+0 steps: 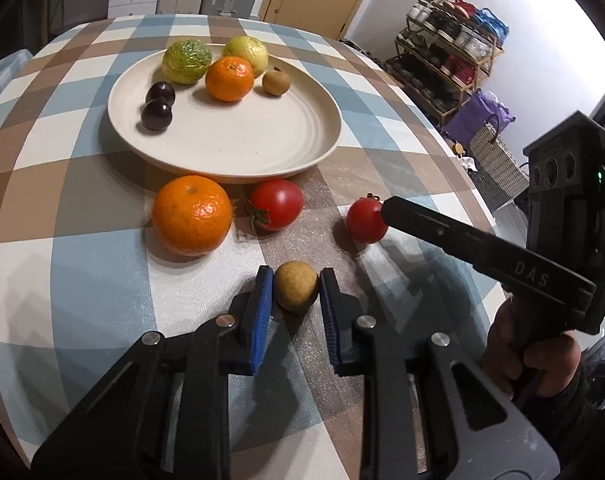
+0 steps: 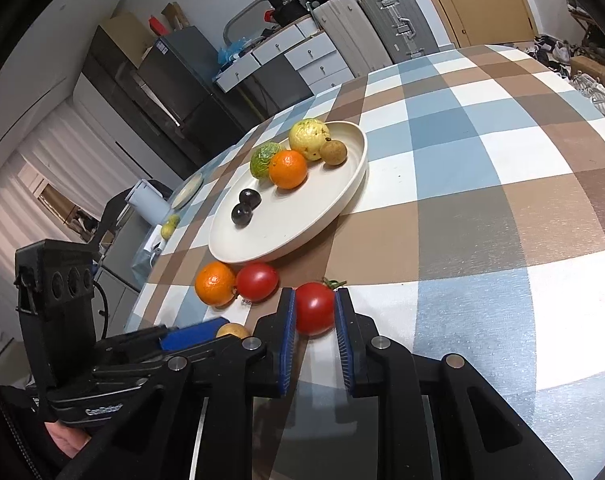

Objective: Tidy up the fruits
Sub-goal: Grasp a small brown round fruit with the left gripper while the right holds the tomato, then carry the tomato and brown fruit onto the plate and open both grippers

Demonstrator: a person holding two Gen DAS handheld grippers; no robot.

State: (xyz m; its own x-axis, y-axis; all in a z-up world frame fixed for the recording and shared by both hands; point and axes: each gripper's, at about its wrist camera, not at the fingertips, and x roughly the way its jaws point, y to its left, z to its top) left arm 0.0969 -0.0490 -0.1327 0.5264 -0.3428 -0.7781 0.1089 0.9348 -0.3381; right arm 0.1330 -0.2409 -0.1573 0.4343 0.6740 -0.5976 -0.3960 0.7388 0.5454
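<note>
A cream plate (image 1: 262,152) (image 2: 302,232) on the checked table holds two green-yellow fruits, an orange (image 1: 229,79), a small brown fruit and two dark plums (image 1: 157,115). In front of the plate lie an orange (image 1: 192,214) (image 2: 215,283) and a tomato (image 1: 277,204) (image 2: 257,281). My left gripper (image 1: 295,288) has its blue pads against both sides of a small tan fruit (image 1: 295,286) (image 2: 232,331) on the table. My right gripper (image 2: 314,312) has its pads against both sides of a second tomato (image 2: 313,308) (image 1: 365,219) on the table.
The table's right edge (image 1: 474,184) runs close to the right gripper. Beyond it stand a shoe rack (image 1: 442,52) and bags. Suitcases and drawers (image 2: 322,56) stand behind the table. A small plate and a pale fruit (image 2: 169,227) sit at the table's far left edge.
</note>
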